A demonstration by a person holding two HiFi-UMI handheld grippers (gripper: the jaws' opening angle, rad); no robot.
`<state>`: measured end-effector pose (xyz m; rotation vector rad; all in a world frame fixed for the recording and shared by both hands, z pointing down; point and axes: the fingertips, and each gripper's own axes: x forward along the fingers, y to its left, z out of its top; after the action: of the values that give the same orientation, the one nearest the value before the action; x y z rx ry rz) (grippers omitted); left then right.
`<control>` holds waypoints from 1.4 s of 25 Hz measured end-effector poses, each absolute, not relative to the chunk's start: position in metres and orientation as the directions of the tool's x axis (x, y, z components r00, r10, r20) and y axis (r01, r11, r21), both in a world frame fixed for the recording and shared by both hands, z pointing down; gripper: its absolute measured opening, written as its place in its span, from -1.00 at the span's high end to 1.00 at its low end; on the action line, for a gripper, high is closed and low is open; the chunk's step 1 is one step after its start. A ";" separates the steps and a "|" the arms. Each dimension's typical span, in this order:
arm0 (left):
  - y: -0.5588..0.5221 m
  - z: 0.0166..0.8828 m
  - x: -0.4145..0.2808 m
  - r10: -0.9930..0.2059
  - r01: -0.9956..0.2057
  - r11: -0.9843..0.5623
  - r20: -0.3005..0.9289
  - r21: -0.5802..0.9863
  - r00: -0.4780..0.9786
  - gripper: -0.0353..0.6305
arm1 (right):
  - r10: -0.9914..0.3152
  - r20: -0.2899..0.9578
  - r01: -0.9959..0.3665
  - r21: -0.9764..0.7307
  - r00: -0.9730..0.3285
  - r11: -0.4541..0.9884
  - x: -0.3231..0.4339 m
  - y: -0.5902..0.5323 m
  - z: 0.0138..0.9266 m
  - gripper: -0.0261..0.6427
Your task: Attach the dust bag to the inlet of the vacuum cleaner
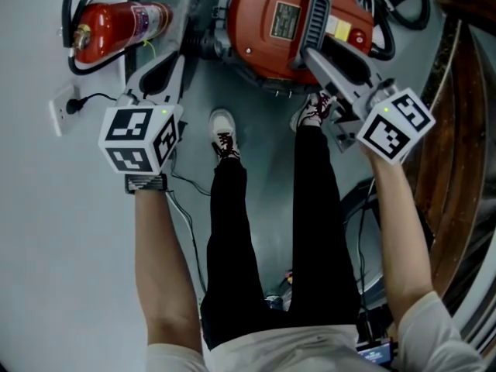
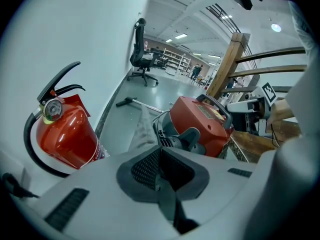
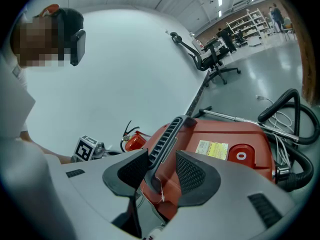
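Beside wall (image 2: pixel 75 34), left claw (image 2: pixel 160 156) pinching dust bag (image 2: pixel 142 131); right claw (image 3: pixel 162 159) spread astride vacuum handle (image 3: pixel 170 129).

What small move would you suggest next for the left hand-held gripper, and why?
Probably ease the left hand-held gripper toward the inlet of the vacuum cleaner: its shut jaws pinch the grey dust bag, which seems not yet fitted on there.

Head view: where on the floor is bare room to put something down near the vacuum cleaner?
Bare floor lies between the left shoe and the right shoe, below the vacuum cleaner. A second strip runs between the white wall and the left leg, but a thin cable crosses it. Crowded: hoses right of the vacuum cleaner, fire extinguisher left of it.
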<state>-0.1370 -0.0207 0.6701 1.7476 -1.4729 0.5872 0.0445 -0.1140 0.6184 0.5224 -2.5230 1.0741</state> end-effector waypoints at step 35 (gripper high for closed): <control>-0.019 0.676 -0.134 -0.613 -1.000 0.014 0.790 0.017 0.004 0.62 | -0.183 0.452 -0.454 -0.620 -0.873 0.640 0.044 -0.115 0.619 0.41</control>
<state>-0.1337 -0.0186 0.6756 1.6652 -1.6756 0.7982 0.0442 -0.1145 0.6188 0.5076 -2.5140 1.0893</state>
